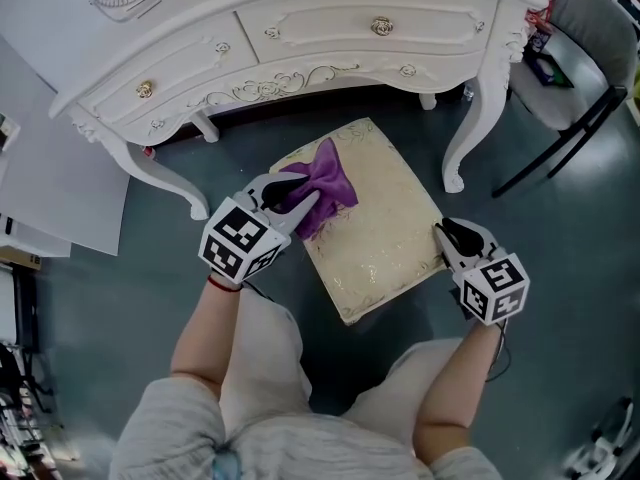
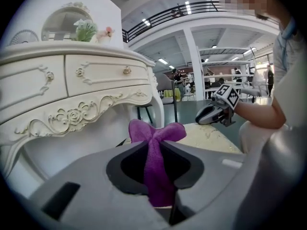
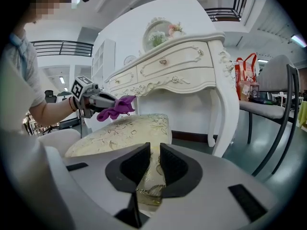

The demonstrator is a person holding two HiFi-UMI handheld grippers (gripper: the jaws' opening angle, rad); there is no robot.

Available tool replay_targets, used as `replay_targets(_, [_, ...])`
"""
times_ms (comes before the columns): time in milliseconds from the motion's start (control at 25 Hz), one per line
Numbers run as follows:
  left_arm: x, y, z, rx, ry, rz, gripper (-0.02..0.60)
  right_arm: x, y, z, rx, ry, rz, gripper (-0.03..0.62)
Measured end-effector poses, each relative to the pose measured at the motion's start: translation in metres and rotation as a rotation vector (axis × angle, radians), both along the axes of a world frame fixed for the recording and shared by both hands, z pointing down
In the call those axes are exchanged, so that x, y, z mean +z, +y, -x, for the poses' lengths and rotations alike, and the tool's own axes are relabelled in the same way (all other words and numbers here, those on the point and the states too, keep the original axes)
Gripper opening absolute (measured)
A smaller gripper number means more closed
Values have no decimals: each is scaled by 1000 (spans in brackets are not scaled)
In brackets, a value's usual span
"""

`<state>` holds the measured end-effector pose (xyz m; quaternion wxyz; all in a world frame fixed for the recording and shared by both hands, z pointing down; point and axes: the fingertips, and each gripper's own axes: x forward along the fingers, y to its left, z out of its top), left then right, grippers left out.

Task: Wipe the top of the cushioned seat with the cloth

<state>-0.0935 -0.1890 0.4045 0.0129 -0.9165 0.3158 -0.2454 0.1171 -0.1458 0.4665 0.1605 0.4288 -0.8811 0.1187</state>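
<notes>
L gripper (image 1: 303,204) is clamped on the purple cloth (image 1: 333,180), which sits at the far-left corner of the cushioned seat (image 1: 385,243), just in front of the white dresser (image 1: 300,28). R gripper (image 1: 445,236) has its jaws nearly together, pinching the seat's right edge trim.

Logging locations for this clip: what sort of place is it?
Probably a furniture showroom or open hall, not a home: ornate white dressing table, cushioned seat, and a railed mezzanine with strip lights behind.

head: steeply down over seat (image 1: 385,238) | gripper views: low, close, facing each other | shared: seat
</notes>
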Motion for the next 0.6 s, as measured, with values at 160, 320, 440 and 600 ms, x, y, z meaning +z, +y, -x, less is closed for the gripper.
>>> replay_targets(160, [12, -28, 26, -66, -32, -6, 78, 0, 0, 0, 2, 3, -2, 60])
replay_targets(320, [23, -53, 42, -86, -85, -19, 78, -1, 0, 0, 8, 2, -6, 60])
replay_targets(440, [29, -70, 53, -100, -96, -21, 78, -1, 1, 1, 12, 6, -8, 58])
replay_targets(600, [40, -86, 59, -96, -93, -14, 78, -1, 0, 1, 19, 12, -10, 58])
